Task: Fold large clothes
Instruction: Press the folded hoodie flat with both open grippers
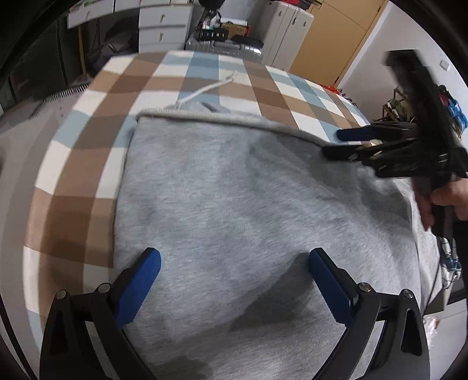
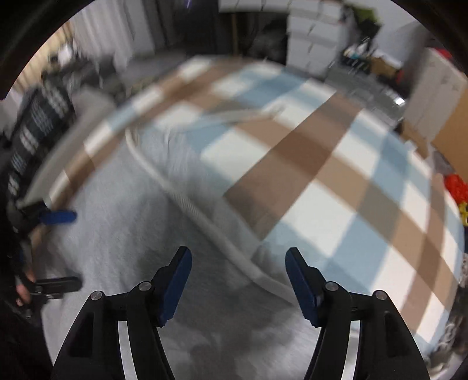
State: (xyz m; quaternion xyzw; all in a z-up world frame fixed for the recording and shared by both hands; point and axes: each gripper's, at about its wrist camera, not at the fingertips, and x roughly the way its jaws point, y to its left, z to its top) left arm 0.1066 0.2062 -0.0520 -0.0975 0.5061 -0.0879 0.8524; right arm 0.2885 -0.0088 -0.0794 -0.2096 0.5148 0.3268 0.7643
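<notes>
The grey sweatshirt (image 1: 234, 204) lies spread flat on the checked blanket (image 1: 96, 96) in brown, white and pale blue, filling most of the left wrist view. Its ribbed edge (image 1: 222, 118) runs across the far side, and a pale drawstring (image 1: 204, 89) trails off it onto the checks. The left gripper (image 1: 234, 263) hangs over the near part of the fabric, jaws spread wide, nothing between them, blue pads well clear of each other. Over on the right side of that view comes the right gripper (image 1: 348, 143), sitting just at the ribbed edge, a hand (image 1: 447, 201) wrapped round its handle.

From the right wrist view, blurred by motion, the right gripper (image 2: 238, 280) has its jaws apart too. The ribbed edge (image 2: 204, 216) passes under the gap, but the pads press on nothing. Grey cloth sits to the left, checked blanket (image 2: 351, 190) to the right. The left gripper (image 2: 61, 248) shows at the far left, jaws wide above the sweatshirt (image 2: 117, 233). White drawers (image 1: 162, 26) and a silver suitcase (image 1: 228, 46) stand beyond the blanket.
</notes>
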